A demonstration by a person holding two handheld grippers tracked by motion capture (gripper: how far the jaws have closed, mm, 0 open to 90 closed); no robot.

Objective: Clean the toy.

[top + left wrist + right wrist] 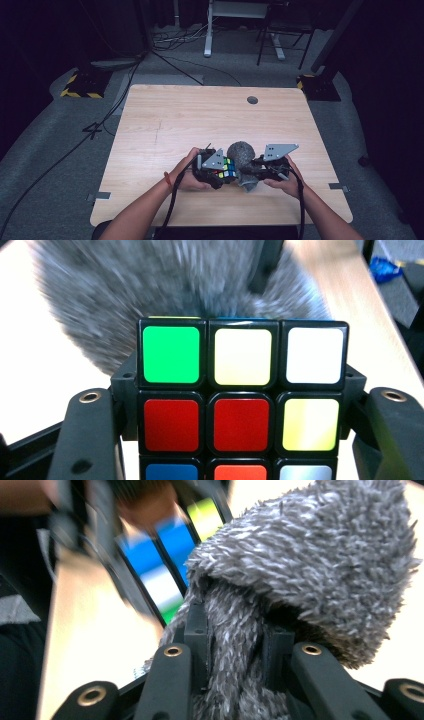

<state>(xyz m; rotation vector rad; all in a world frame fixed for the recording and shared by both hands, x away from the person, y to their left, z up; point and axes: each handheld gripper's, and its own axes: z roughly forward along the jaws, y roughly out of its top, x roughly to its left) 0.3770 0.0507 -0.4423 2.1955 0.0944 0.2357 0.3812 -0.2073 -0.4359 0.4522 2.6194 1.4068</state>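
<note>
My left gripper [220,172] has its jaws clamped on the sides of a puzzle cube [242,400]; in the left gripper view the cube sits square between the two black jaws, green, cream and white stickers in the top row, red below. My right gripper [255,172] is closed tight on a pinched fold of a grey fuzzy cloth [320,565], the rest of which bunches up into a mound above the jaws. Both are held just above the desk [165,125], near the middle of its near edge, with the cloth touching or almost touching the cube's far face.

Step in hand, as I judge it: wiping the cube with the cloth. The blur in both gripper views suggests rubbing, though I cannot be sure which hand moves.

Next move calls for keeping the cube steady in the left grip, then pressing the cloth mound across a face. Turning the left wrist would present a fresh face. Risk: the cube slipping if pushed too hard sideways.
</note>
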